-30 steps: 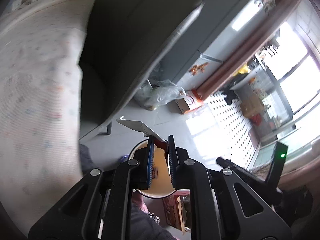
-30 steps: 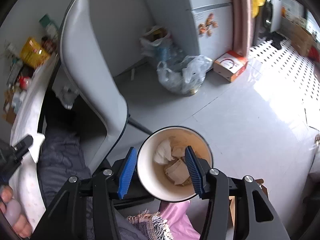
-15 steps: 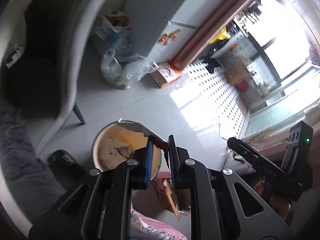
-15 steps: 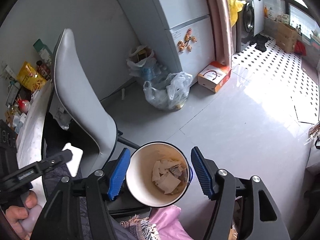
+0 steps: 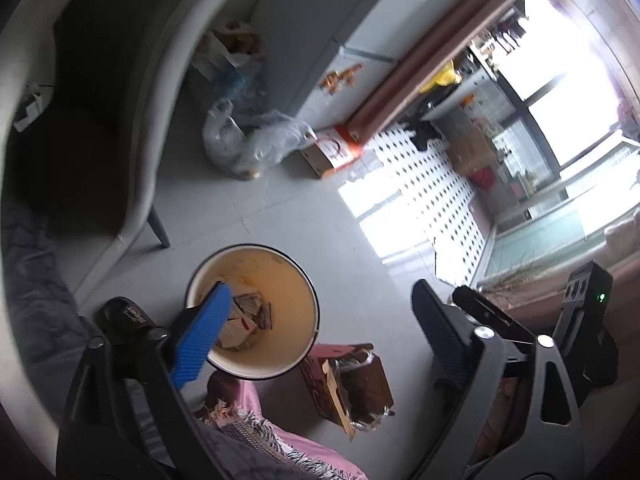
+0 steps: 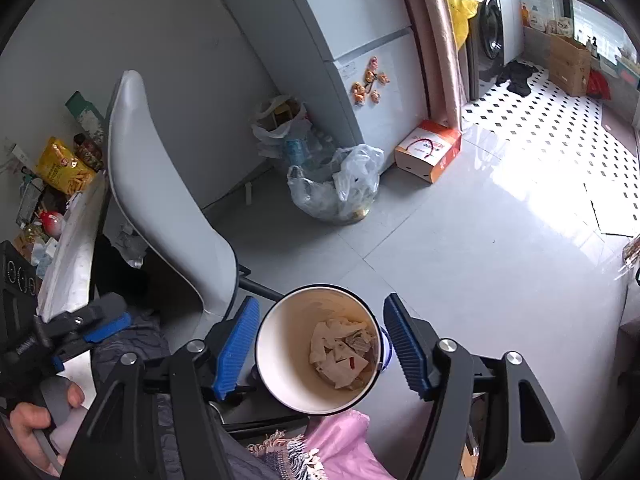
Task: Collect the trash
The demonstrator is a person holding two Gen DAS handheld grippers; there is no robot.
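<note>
A round cream trash bin (image 5: 276,280) with a dark rim stands on the floor and holds torn paper scraps (image 5: 244,316). My left gripper (image 5: 320,324) hangs just above it, jaws wide open and empty. In the right wrist view the bin (image 6: 288,336) sits between the fingers of my right gripper (image 6: 320,344), with scraps (image 6: 344,354) at its bottom. The right jaws are wide open, apart from the rim, holding nothing. The left gripper (image 6: 80,332) shows at that view's left edge.
A white chair (image 6: 160,200) stands left of the bin beside a cluttered table (image 6: 76,248). Clear plastic bags (image 6: 340,188) and an orange-white box (image 6: 428,152) lie by the fridge (image 6: 340,40). A pink cloth (image 6: 340,440) and a brown packet (image 5: 352,384) lie near the bin.
My left gripper swung over the bin, opened wide and released the white paper piece, which now lies in the bin. The right gripper opened wider around the bin.
</note>
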